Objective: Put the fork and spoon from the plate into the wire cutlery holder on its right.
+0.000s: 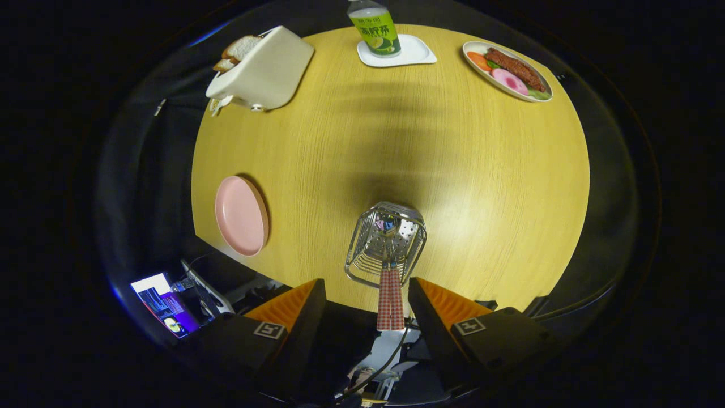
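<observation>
Cutlery already stands in the wire cutlery holder (386,245), and the fingers (300,311) are spread wide, grasping nothing.

Two checked red-and-white handles (391,300) rise out of the holder side by side; their working ends are sunk in the perforated basket, so I cannot tell fork from spoon. The handles stand in the gap between the fingers, touching neither, and the holder sits just ahead of them at twelve o'clock. The pink plate (241,215) lies bare on the yellow worktop (481,181) at about ten o'clock from the holder. Farther off are a toaster (263,71) with bread, a bottle (375,27) cut off at the top on a white tray (416,52), and a dish of food (507,71).
</observation>
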{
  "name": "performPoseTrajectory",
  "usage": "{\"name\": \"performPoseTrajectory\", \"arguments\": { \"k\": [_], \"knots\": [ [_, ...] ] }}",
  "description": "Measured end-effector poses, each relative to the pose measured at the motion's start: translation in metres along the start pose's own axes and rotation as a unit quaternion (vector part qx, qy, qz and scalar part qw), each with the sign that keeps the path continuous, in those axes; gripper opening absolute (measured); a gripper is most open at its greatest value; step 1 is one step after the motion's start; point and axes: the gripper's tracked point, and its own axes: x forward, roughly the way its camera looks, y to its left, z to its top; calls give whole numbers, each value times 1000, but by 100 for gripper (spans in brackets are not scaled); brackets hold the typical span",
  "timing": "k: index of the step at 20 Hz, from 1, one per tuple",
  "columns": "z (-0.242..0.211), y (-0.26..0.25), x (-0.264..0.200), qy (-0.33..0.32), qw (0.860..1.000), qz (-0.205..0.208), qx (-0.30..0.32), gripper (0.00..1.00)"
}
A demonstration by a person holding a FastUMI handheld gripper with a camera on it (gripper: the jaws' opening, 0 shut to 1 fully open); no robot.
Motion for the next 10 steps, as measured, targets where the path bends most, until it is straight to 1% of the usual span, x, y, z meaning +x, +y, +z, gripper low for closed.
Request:
{"name": "performPoseTrajectory", "arguments": {
  "k": [1, 4, 6, 10],
  "knots": [
    [1, 3, -4, -27, 1000, 0, 0, 97],
    [6, 11, -11, -100, 995, -15, -9, 100],
    [6, 16, -18, -142, 989, -24, -16, 100],
    [5, 34, -38, -225, 974, -36, -17, 100]
  ]
}}
